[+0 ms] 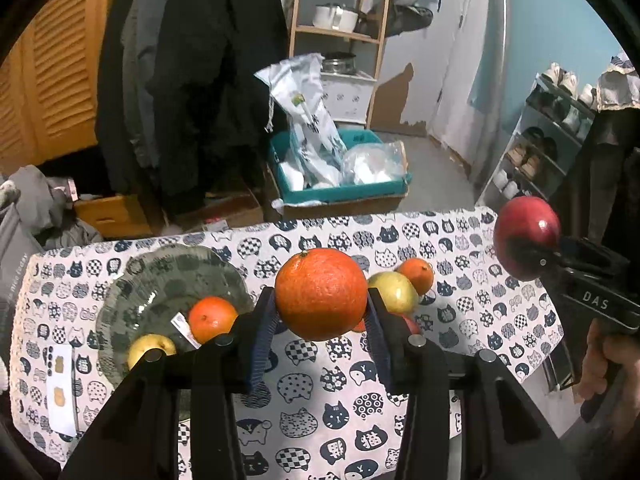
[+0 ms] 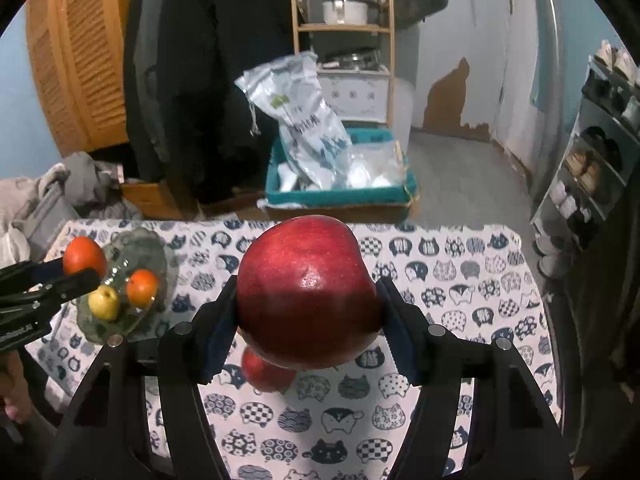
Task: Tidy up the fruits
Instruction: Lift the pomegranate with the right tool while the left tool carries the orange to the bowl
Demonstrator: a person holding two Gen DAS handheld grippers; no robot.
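Tablecloth (image 2: 440, 280): only right wrist shows, perhaps, second apple (image 2: 266, 372) beneath.

On the tabletop (image 1: 472, 320) a glass plate (image 1: 132, 280) sits at the left, with an orange (image 1: 212, 318) and a pear (image 1: 150, 348) in it. Right of the plate lie another pear (image 1: 394, 290) and a small orange (image 1: 418, 274) (touching, it seems). Behind the tabletop, a box (image 1: 344, 196) stands on the floor.
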